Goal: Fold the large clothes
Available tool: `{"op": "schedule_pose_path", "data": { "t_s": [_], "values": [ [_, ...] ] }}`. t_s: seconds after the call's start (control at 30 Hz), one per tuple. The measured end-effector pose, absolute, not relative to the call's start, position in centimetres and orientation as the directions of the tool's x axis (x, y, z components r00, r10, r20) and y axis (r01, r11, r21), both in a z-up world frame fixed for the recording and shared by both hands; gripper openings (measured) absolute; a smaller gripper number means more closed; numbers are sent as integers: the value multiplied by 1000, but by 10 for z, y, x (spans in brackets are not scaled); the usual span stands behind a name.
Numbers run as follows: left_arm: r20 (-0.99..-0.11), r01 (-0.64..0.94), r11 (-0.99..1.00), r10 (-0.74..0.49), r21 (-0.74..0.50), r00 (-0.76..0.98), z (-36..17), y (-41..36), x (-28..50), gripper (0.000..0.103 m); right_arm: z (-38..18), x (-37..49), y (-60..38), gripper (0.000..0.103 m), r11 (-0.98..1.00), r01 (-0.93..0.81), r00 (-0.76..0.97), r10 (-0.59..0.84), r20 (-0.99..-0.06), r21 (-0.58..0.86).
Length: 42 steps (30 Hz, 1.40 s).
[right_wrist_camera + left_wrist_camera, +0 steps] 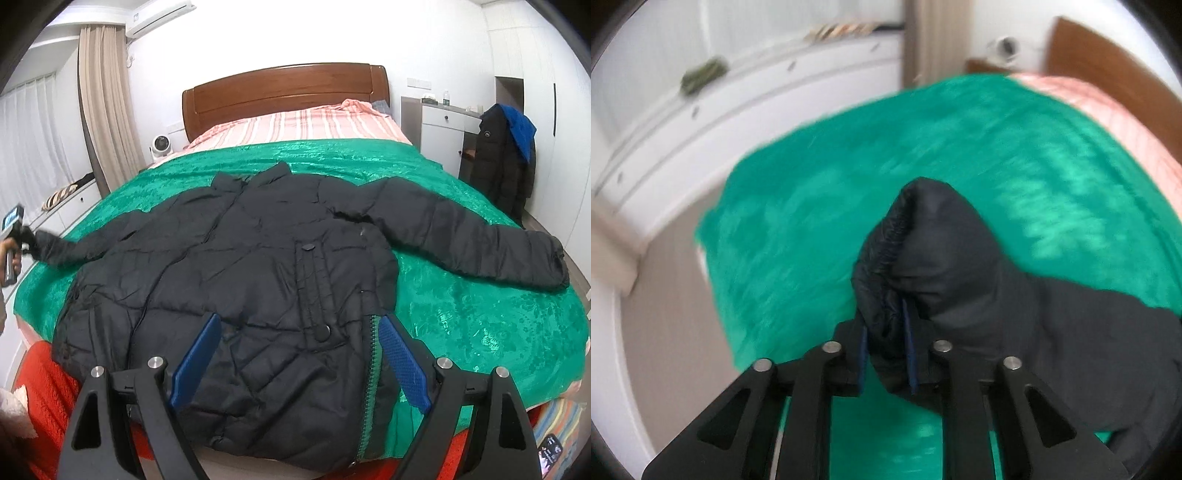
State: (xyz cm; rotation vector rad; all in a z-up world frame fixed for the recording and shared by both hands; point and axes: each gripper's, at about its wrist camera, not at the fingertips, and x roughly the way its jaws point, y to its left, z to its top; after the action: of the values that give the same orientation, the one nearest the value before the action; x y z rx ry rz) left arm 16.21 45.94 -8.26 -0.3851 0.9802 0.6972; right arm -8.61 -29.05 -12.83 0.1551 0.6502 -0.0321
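Observation:
A large black puffer jacket (258,266) lies front up on the green bed cover (480,314), collar toward the headboard, both sleeves spread out. My left gripper (886,350) is shut on the cuff of the jacket's left-side sleeve (923,251) and holds it lifted over the cover; it also shows at the far left of the right wrist view (22,236). My right gripper (299,347) is open and empty, hovering over the jacket's lower hem near the zipper (373,369). The other sleeve (480,240) lies flat to the right.
The bed has a wooden headboard (288,92) and a pink striped sheet (295,129). A red blanket (48,387) hangs at the near edge. A white window bench (701,122) runs along the left. A dark coat (502,166) hangs at the right by a white cabinet (439,129).

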Motion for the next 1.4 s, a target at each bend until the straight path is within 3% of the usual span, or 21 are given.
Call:
{"op": "schedule_pose_path", "data": {
  "t_s": [0.07,0.1,0.13,0.2,0.3,0.5,0.77,1.07,1.3,1.4],
  "values": [
    [-857,-709,704,385,34,342,-94,465,152,30,-130,-85,-290,86,987,87,786,14,-618,133],
    [-851,-711,701,406,55,334,-94,463,146,42,-130,-85,-291,86,987,91,782,13,-624,136],
    [-846,-709,702,420,73,329,-94,465,141,66,-130,-85,-291,86,986,97,779,11,-627,137],
    [-832,-706,705,433,74,346,-91,463,130,84,-130,-85,-291,86,985,108,775,0,-632,132],
    [-812,-668,744,402,20,423,-78,445,109,85,-130,-84,-288,86,986,109,770,-3,-638,126],
    [-786,-432,894,182,-117,591,-61,349,62,96,-135,-77,-283,87,983,89,755,37,-654,159],
    [-794,-110,963,-136,-247,592,-69,220,47,96,-141,-80,-294,88,972,102,740,67,-669,210],
    [-779,75,981,-188,-179,598,-59,134,41,99,-142,-80,-295,90,963,121,739,75,-670,241],
    [-795,111,969,-246,-223,554,-70,116,34,100,-141,-82,-286,90,981,79,744,61,-666,178],
    [-788,111,977,-212,-182,578,-67,110,26,100,-141,-80,-281,90,986,68,737,52,-674,151]
  ]
}}
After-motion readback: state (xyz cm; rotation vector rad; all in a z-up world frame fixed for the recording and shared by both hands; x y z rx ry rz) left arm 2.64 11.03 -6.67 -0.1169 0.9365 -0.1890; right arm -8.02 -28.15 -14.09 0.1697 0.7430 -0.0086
